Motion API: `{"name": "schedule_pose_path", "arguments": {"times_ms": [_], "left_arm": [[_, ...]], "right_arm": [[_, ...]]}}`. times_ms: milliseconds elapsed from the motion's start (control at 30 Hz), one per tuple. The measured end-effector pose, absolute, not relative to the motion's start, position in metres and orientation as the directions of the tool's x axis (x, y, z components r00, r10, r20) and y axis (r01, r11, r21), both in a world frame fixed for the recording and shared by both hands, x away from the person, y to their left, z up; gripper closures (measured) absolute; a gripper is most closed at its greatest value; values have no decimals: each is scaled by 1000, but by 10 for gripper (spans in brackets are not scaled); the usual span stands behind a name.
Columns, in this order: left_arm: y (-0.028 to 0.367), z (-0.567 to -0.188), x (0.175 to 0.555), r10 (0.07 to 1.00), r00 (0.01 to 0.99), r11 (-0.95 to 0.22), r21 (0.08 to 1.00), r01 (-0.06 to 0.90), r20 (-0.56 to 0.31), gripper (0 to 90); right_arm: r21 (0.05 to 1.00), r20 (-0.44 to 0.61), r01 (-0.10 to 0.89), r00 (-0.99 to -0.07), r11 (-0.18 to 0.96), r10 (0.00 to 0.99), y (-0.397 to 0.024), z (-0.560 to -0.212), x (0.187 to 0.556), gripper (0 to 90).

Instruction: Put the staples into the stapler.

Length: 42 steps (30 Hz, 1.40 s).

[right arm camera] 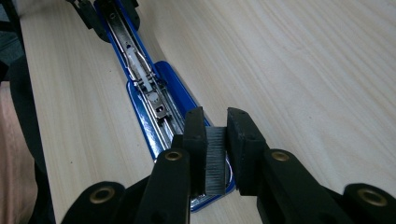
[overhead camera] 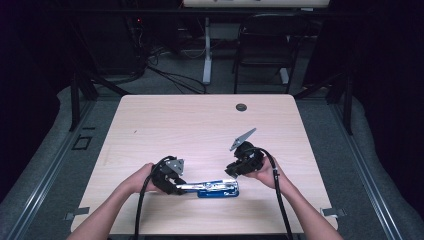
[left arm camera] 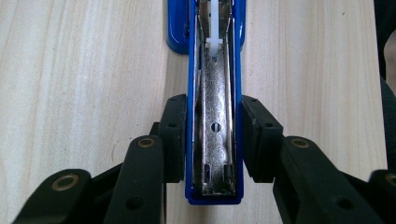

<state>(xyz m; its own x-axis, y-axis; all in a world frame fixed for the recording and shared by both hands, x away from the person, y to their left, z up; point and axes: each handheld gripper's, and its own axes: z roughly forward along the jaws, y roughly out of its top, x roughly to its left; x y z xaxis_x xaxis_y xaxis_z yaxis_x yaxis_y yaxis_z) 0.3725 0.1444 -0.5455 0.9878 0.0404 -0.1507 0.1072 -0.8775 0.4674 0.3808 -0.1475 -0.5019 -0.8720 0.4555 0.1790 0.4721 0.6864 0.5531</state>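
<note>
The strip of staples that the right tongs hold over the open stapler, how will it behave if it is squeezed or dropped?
The strip of staples is thin and finely ribbed, so it probably snaps into pieces under a hard squeeze or bend. It looks small and light, so the right tongs likely need little force. Its bare metal sides may slip between the pads above the blue stapler.

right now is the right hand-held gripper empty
No, the right hand-held gripper is clamped on a grey strip of staples above the open blue stapler.
</note>
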Motion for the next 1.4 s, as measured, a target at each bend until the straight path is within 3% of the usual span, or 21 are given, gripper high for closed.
{"name": "schedule_pose_path", "arguments": {"times_ms": [1400], "left_arm": [[144, -546, 375, 33, 987, -879, 466, 103, -157, 651]], "right_arm": [[555, 167, 344, -938, 757, 304, -134, -508, 376, 790]]}}
